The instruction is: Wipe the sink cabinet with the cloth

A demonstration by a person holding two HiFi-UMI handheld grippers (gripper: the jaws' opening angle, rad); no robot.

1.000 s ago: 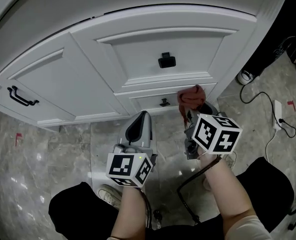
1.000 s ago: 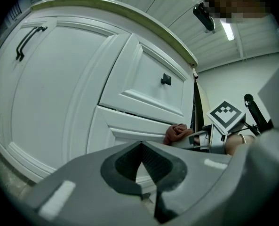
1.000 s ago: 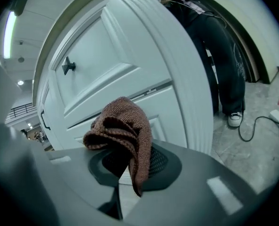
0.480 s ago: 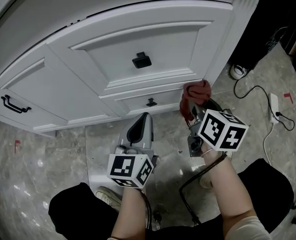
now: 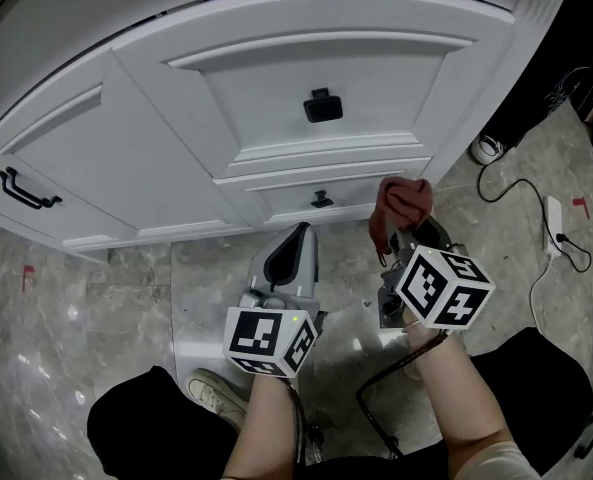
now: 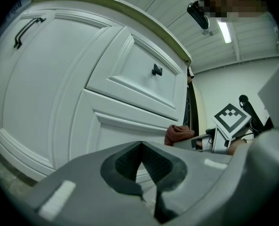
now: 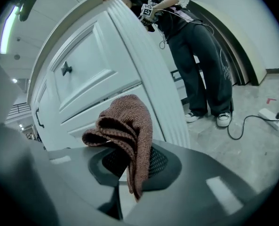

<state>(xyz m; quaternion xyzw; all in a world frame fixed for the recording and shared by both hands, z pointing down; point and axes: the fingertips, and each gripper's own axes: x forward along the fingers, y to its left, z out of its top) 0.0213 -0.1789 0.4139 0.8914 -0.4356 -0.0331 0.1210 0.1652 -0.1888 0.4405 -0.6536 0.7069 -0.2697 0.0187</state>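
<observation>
Cloth (image 7: 127, 121) hangs by one pinched fold in my right gripper (image 7: 130, 166), left gripper (image 6: 141, 161) clenched empty, so rubbing the sink cabinet (image 5: 276, 98) might yank it loose, I reckon.

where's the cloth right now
The cloth is clamped in the right gripper, right of centre in the head view, by the lower right corner of the cabinet, just right of the small drawer knob.
</observation>
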